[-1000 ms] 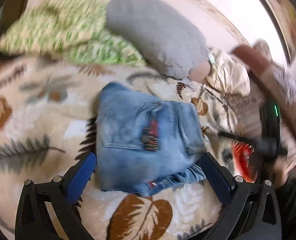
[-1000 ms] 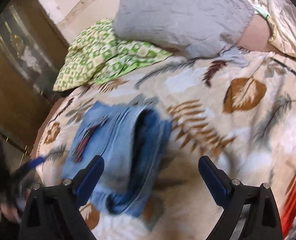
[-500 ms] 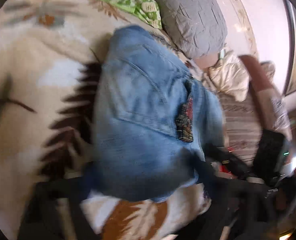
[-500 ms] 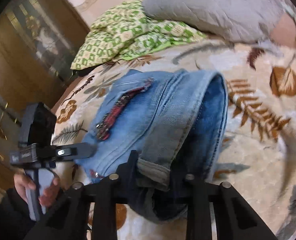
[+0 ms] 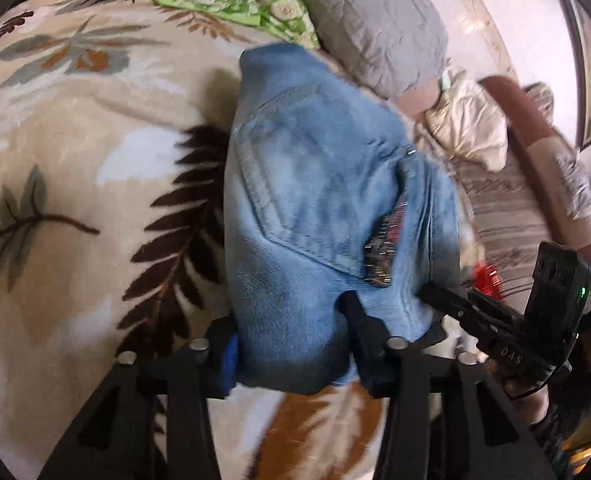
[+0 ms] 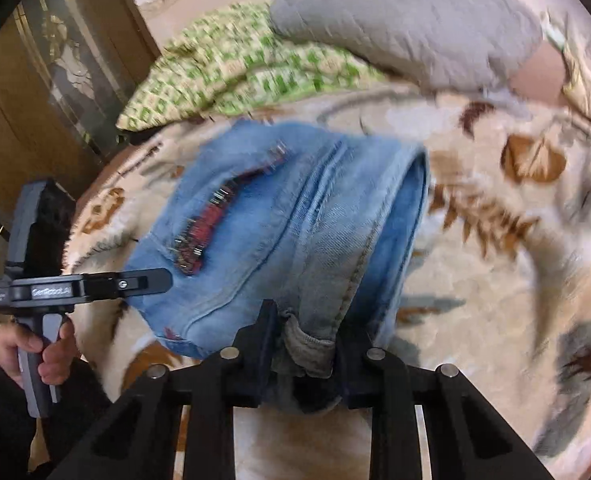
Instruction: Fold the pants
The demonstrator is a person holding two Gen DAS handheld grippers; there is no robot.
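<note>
Folded light-blue jeans [image 5: 315, 184] with a red-and-dark patch lie on a leaf-print blanket [image 5: 75, 160]. In the left wrist view my left gripper [image 5: 291, 332] is closing on the near left part of the bundle, and thick denim bulges between its pads. In the right wrist view my right gripper [image 6: 309, 328] is shut on the near edge of the jeans [image 6: 275, 220], where the layers and a cuff bunch up. The left gripper's finger [image 6: 143, 280] reaches the bundle's left edge there, held by a person's hand [image 6: 43, 352].
A grey pillow [image 5: 367, 20] and a green patterned cloth [image 6: 235, 68] lie just beyond the jeans. A cream cushion [image 5: 467, 128] sits at the right. A wooden cabinet [image 6: 35, 100] stands beside the bed on the left. Bare blanket [image 6: 495, 260] stretches right of the jeans.
Both grippers dropped onto the near edge of the jeans and went from wide open to clamped on the denim. The bundle now bunches up between the fingers.
</note>
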